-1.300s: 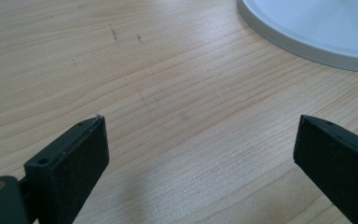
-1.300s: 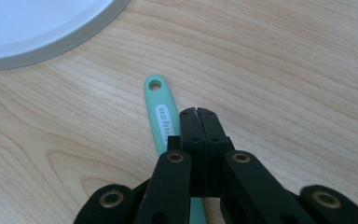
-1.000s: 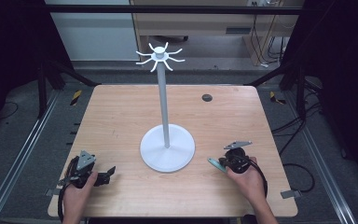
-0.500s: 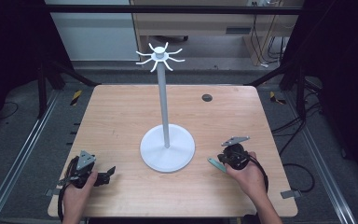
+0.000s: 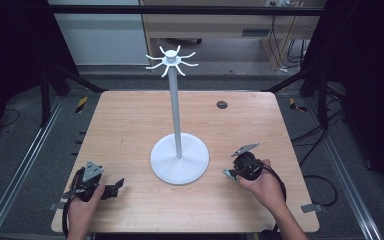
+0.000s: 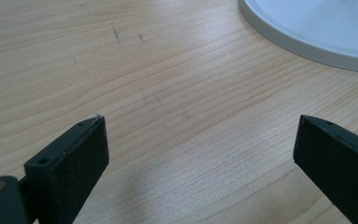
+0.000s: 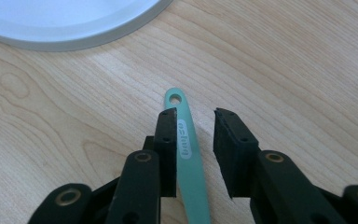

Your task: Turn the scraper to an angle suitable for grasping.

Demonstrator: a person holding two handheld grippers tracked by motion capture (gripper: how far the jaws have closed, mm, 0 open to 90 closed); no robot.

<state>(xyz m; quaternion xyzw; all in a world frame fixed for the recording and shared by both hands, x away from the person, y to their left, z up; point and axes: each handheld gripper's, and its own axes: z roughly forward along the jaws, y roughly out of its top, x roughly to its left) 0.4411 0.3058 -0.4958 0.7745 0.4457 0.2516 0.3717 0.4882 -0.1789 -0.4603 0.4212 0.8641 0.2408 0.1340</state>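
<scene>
R gripper (image 7: 193, 140), low centre of the right gripper view, has just been opening: jaws now stand a narrow gap apart w/ a teal handle (image 7: 186, 154) lying between them on the wooden table (image 7: 284, 60). Handle leans near the left-hand pad, gap on the other side, so no real squeeze that I can see. Handle has a hang hole at its tip, pointing toward the white stand base (image 7: 65, 23) at upper left of that frame. In the high view the R gripper (image 5: 237, 170) sits lower right of centre, a bit of teal (image 5: 228, 173) at its edge, just beside the hook stand (image 5: 179, 160).

L gripper (image 6: 196, 154) spread wide, nothing between, over bare wood; lower left in the high view (image 5: 111, 186).

My read: the grip is let go or being reset, so the handle needs re-clamping before it goes up to the hooks (image 5: 170, 61).
</scene>
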